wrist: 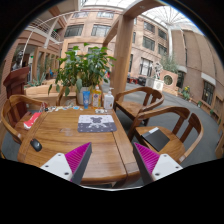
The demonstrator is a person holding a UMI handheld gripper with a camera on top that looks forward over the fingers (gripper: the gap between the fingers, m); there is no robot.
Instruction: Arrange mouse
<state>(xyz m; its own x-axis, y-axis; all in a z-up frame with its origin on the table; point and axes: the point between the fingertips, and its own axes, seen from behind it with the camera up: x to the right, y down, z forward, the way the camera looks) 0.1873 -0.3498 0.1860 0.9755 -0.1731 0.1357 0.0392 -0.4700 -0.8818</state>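
A small dark mouse (pixel 36 145) lies on the wooden table (pixel 70 150), near its left edge and well left of my left finger. A rectangular patterned pad (pixel 97 123) lies at the table's middle, beyond the fingers. My gripper (pixel 112 165) is open and empty, held above the table's near edge. Its pink pads (pixel 76 159) stand wide apart, with only bare table top between them.
A potted plant (pixel 85 68) and bottles (pixel 97 98) stand at the table's far end. A red item (pixel 32 118) lies at the far left, and a dark flat item (pixel 123 114) right of the pad. Wooden chairs (pixel 170 125) stand along the right side and one (pixel 12 108) at the left.
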